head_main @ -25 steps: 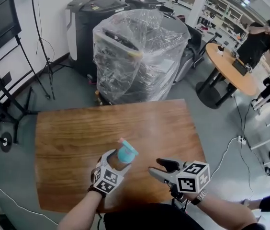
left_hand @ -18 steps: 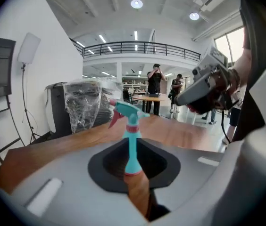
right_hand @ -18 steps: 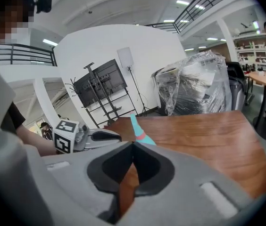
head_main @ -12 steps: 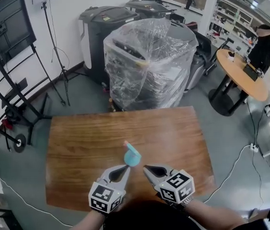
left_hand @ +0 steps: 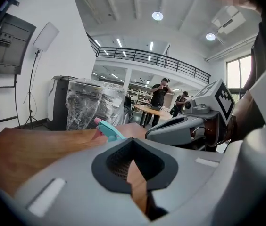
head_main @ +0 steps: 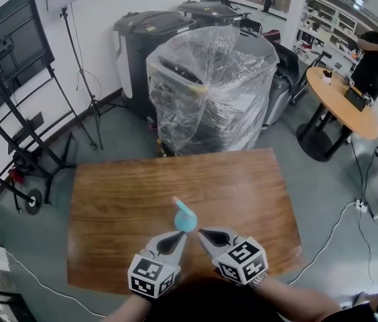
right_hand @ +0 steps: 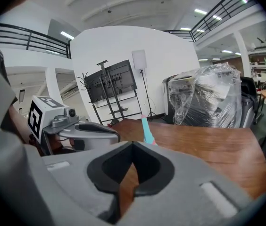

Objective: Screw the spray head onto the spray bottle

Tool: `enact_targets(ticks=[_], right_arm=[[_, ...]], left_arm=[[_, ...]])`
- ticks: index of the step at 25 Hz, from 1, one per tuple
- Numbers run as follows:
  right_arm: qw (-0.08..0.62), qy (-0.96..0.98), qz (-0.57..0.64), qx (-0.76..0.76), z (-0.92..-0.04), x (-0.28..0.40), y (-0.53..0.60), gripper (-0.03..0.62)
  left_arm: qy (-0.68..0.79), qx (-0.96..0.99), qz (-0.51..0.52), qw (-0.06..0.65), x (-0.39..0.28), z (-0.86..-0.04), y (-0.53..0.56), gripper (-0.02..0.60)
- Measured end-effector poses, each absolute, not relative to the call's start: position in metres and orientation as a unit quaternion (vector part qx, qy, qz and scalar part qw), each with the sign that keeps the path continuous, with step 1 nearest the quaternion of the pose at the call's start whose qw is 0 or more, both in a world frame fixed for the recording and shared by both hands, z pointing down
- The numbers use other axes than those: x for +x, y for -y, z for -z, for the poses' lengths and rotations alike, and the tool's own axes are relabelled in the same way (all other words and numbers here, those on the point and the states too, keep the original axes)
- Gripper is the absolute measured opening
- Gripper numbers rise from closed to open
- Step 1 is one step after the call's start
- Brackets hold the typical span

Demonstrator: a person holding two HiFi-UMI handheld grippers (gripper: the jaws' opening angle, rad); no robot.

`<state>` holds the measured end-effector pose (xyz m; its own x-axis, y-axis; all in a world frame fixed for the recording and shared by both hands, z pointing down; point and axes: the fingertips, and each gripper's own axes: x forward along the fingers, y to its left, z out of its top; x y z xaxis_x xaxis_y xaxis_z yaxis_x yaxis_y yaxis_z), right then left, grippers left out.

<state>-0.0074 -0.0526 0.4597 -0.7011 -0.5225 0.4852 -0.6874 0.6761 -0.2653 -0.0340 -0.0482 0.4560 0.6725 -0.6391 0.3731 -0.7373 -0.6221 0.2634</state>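
Note:
A spray bottle with a teal spray head (head_main: pixel 184 218) and a pink nozzle tip stands near the front of the wooden table (head_main: pixel 108 200); its body is mostly hidden behind my grippers. My left gripper (head_main: pixel 181 235) and right gripper (head_main: pixel 202 233) sit side by side just in front of it, both shut and empty, tips almost touching the bottle's sides. The left gripper view shows the shut left gripper (left_hand: pixel 133 144), the spray head (left_hand: pixel 108 130) beyond it and the right gripper (left_hand: pixel 180 128) alongside. In the right gripper view the right gripper (right_hand: pixel 133 147) is shut, with the spray head (right_hand: pixel 147 131) ahead.
Beyond the table's far edge stand plastic-wrapped bins (head_main: pixel 209 86) and a black bin (head_main: pixel 145 42). A screen on a wheeled stand (head_main: pixel 8 52) is at the left. A round table (head_main: pixel 343 102) and a person (head_main: pixel 376 52) are at the far right.
A second ago the left gripper was wrapped around the bottle and the right stood open. Both now have shut jaws, drawn together behind the bottle, which stands free.

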Motion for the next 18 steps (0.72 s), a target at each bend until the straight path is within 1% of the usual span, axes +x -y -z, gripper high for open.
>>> enact_targets(ticks=[18], right_arm=[[0.193, 0.891, -0.224, 0.344, -0.4628, -0.0053, 0.0499, -0.009]], left_arm=[[0.387, 0.89, -0.125, 0.205, -0.0324, -0.4581, 0.0498, 0.014]])
